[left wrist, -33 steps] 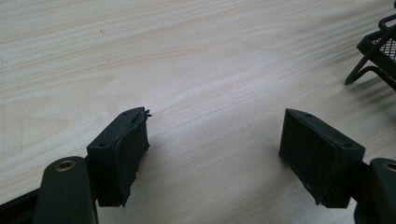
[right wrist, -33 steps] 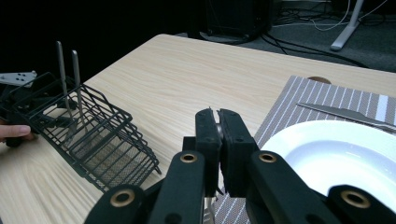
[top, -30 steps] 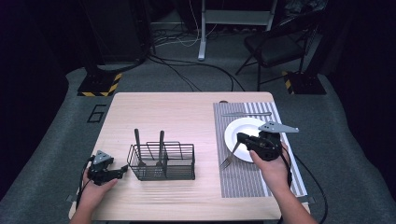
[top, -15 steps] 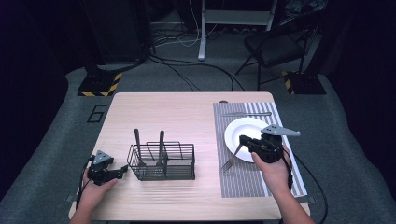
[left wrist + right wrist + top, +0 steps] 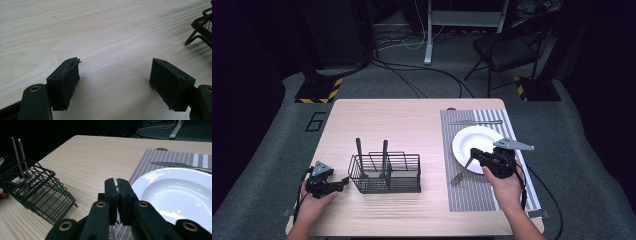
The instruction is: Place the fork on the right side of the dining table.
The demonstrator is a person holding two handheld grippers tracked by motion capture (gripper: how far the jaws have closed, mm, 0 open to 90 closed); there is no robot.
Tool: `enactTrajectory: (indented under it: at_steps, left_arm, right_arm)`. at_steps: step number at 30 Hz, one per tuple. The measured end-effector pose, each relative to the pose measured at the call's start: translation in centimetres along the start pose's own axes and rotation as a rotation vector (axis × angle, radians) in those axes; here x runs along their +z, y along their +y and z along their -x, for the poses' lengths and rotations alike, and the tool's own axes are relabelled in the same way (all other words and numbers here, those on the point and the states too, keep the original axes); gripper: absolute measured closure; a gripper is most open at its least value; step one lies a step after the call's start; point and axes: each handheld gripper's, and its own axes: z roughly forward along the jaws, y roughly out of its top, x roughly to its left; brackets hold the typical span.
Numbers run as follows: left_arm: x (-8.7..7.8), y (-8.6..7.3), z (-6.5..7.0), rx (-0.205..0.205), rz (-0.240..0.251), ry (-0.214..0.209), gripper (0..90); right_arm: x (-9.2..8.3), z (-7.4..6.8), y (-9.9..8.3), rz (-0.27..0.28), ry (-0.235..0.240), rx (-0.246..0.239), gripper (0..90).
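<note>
Fork (image 5: 460, 172) lying slanted on the striped placemat (image 5: 472, 192) beside the white plate (image 5: 472, 139), right tongs (image 5: 473, 152) clamping its handle, left tongs (image 5: 115, 75) gaping wide over the pale wood desk (image 5: 412, 120), wire basket (image 5: 387, 172) standing between them, grey carpet, cables and a dark chair (image 5: 507, 47) surrounding.

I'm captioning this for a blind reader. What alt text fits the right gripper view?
The right gripper, jaws shut on a fork handle, hangs over the edge of a striped mat beside a white plate. A knife lies on the mat beyond the plate, and a black wire caddy holding two utensils stands to the left on the wooden table.
</note>
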Motion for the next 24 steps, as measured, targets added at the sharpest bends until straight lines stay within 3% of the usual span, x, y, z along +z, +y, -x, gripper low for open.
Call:
enactTrajectory:
  at_steps: [24]
  left_arm:
    - [0.0, 0.0, 0.0, 0.002, -0.001, 0.001, 23.6]
  right_arm:
    - [-1.9, 2.5, -2.0, 0.010, -0.048, 0.073, 83.8]
